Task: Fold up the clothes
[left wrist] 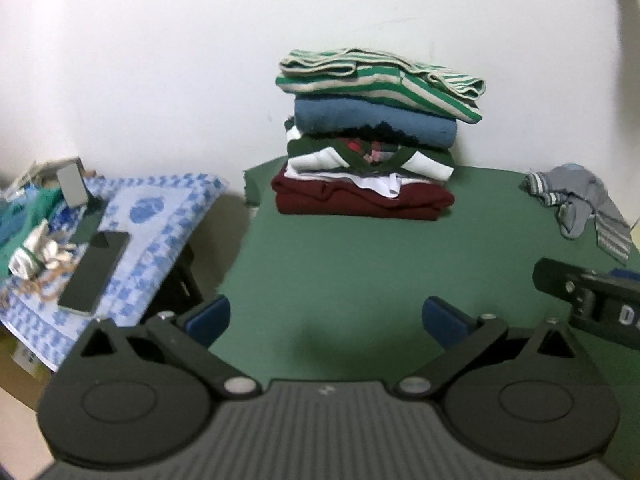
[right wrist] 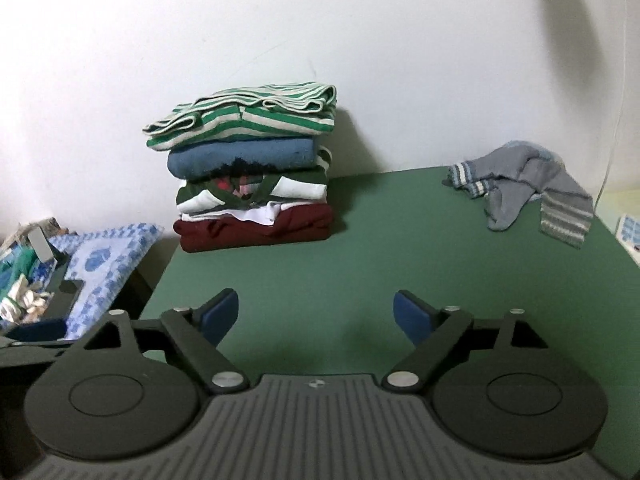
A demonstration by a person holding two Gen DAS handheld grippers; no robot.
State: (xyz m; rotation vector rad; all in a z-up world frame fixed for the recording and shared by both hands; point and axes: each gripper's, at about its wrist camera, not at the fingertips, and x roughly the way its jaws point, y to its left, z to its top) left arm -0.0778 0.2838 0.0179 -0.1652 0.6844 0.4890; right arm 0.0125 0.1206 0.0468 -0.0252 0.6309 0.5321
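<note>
Green cloth covers the table [left wrist: 360, 260], and both grippers hang above its near part with nothing between their blue-padded fingers. On the left gripper [left wrist: 326, 320] the jaws stand wide apart over bare green surface; the right gripper [right wrist: 316, 314] is spread just as wide. In the left wrist view the black body of the right gripper shows at the right edge, near the left one but not touching it.

At the far side, against the white wall [right wrist: 280, 32], sits a stack of folded clothes [left wrist: 372, 136]: a green-and-cream striped garment [right wrist: 256, 120] on top, a blue one [right wrist: 244, 160] beneath it, then a dark green and white piece, more white fabric, and a maroon garment [right wrist: 260, 228] at the bottom. To the far right, well apart from the stack, grey striped socks [right wrist: 524, 188] lie in a crumpled, unfolded heap on the table.

Left of the table is a lower surface under a blue-and-white patterned cloth [left wrist: 160, 216], with a dark phone [left wrist: 96, 272] lying flat on it and a small bundle of pale fabric [left wrist: 36, 256] just beside the phone
</note>
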